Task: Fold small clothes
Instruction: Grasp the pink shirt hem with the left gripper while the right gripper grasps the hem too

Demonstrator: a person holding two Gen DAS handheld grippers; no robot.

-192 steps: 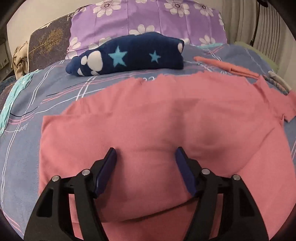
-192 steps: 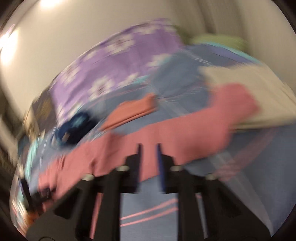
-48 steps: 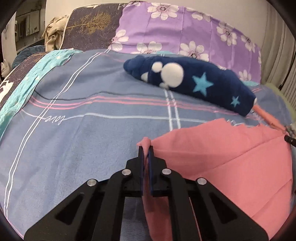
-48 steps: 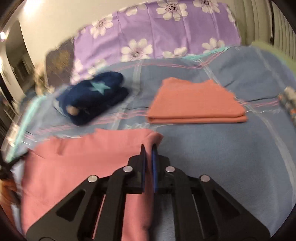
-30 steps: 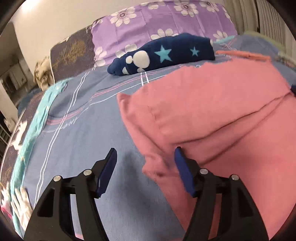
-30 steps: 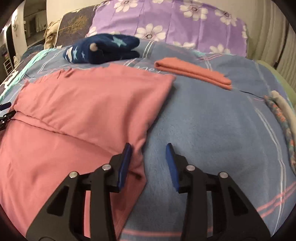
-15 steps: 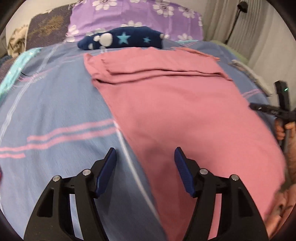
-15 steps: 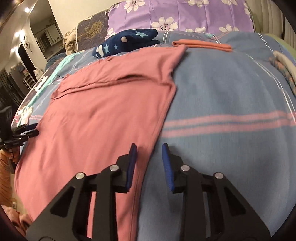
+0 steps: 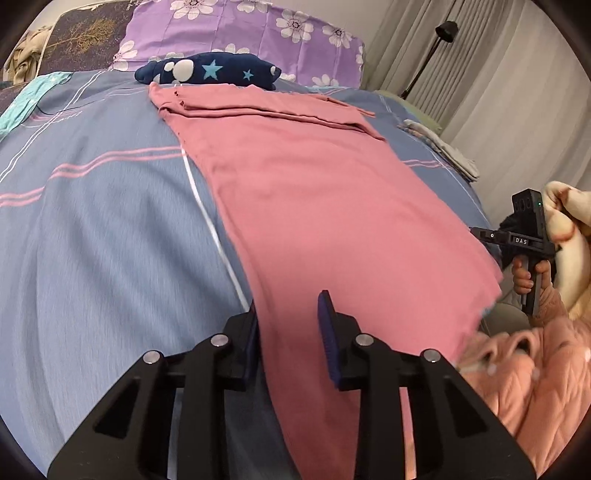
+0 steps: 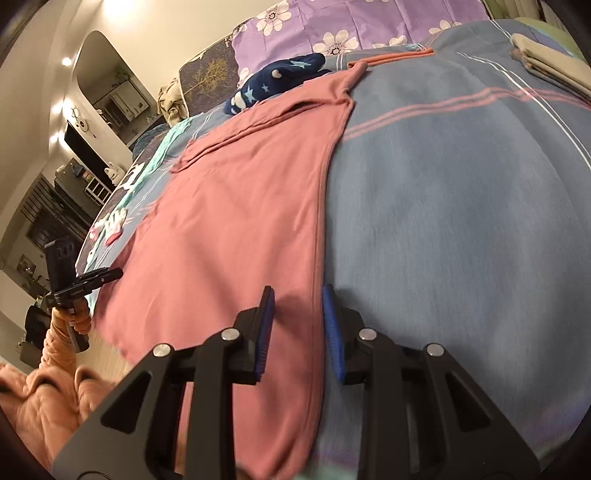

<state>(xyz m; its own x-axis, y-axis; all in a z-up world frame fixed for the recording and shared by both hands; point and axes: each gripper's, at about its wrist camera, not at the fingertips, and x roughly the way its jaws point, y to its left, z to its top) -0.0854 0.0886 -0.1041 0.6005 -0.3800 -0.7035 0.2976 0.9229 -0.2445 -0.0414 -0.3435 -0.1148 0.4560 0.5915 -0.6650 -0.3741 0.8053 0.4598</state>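
A pink garment [image 9: 310, 192] lies flat along the blue bedspread [image 9: 103, 229], its sleeves folded in at the far end. My left gripper [image 9: 290, 326] straddles the garment's near left edge. Its jaws are closing, with cloth between them and a gap still showing. In the right wrist view the same garment [image 10: 236, 221] has its right edge running between the blue pads of my right gripper [image 10: 297, 323], which stands narrowly open and does not pinch it. Each gripper, held in a hand, shows at the side of the other's view.
A navy star-patterned plush [image 9: 207, 72] lies just beyond the garment, before a purple flowered pillow [image 9: 240, 33]. An orange folded cloth [image 10: 391, 57] and folded beige clothes [image 10: 554, 66] sit at the far right. The person's pink quilted sleeve [image 9: 524, 376] is at the near edge.
Both grippers let go of the folded far corners and drew back along the garment to its near end. The left jaws have narrowed over the left edge; the right narrowed earlier.
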